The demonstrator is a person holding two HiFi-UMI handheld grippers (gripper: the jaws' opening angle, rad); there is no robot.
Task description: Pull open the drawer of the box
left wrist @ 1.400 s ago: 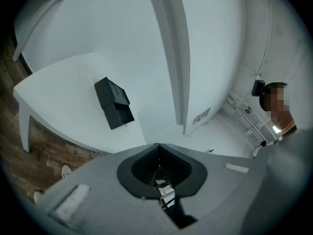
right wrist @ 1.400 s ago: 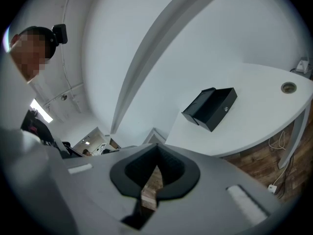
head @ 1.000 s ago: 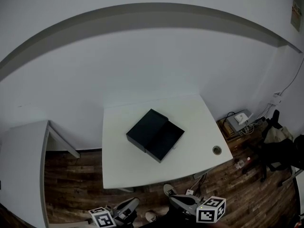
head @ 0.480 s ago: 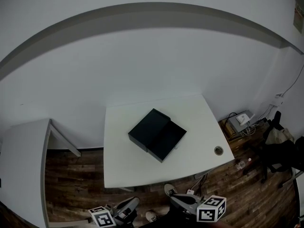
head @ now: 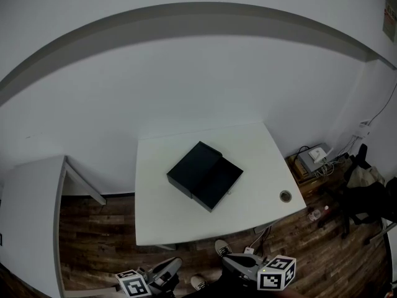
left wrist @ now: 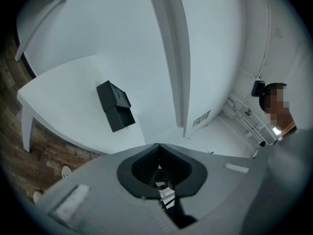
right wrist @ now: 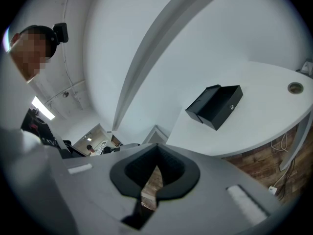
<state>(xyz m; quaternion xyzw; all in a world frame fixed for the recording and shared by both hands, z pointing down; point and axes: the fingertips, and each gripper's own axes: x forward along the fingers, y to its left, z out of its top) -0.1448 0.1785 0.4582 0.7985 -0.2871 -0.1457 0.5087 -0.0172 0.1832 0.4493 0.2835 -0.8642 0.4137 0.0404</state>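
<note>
I read left gripper jaws pressed together, empty | right gripper the same | both well apart from white table | black box mid-table, drawer possibly part-way out

The box stands alone at mid-table, with bare white tabletop on its left, near and right sides, so the way in from the near edge is open. The wall closes off the far side. A round cable hole sits at the near right corner. A second desk stands left across a floor gap; a black chair crowds the right.
</note>
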